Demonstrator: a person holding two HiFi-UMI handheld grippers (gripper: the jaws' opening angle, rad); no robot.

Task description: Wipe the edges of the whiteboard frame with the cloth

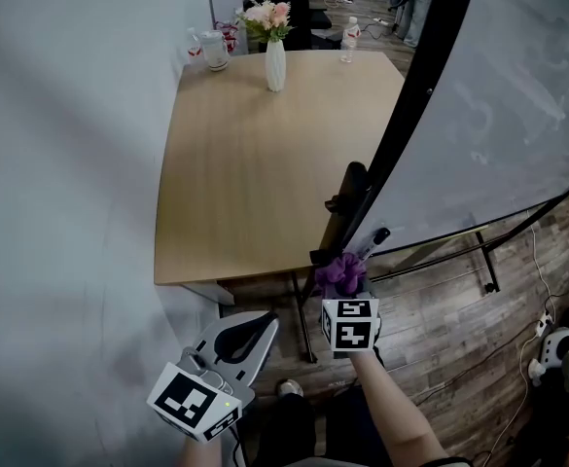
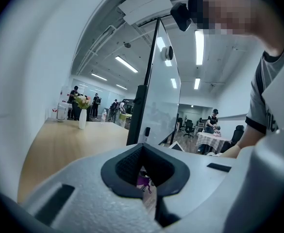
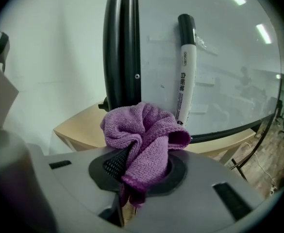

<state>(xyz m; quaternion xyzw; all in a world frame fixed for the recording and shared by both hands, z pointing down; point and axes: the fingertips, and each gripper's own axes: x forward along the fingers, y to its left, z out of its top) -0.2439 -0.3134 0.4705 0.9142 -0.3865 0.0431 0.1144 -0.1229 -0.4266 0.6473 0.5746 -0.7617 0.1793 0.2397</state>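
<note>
Right gripper (image 3: 141, 168): jaws clamped on the purple cloth (image 3: 142, 132), which is bunched into a loose wad that bulges above the jaw pads, with a short tail hanging below them.

Cloth position: at the lower end of the black whiteboard frame (image 3: 121, 47), on the vertical edge. In the right gripper view the wad overlaps the bottom of the frame bar. It is either touching or just beside it — actual contact cannot be confirmed from either view.

Whiteboard (image 1: 503, 115): a large glossy panel standing on the wooden floor (image 1: 440, 329) beside the desk (image 1: 265, 173). In the head view its black edge runs diagonally from upper right down to the cloth. A black-capped marker (image 3: 184, 67) lies against the board surface just right of the frame bar, cap end up, with its lower end close to the cloth.

Left gripper (image 2: 144, 174): jaws drawn together to a narrow slit, with nothing between them. It is held low and to the left, apart from the board, and points toward the desk edge. The purple cloth shows through the slit, further off.

Desk: light wood top — a white vase of pink flowers (image 1: 275, 52), a clear water bottle (image 1: 349, 39) and a jar (image 1: 214, 51) stand along its far edge, well apart from the grippers.

Background in the left gripper view: several people standing beyond the desk.
</note>
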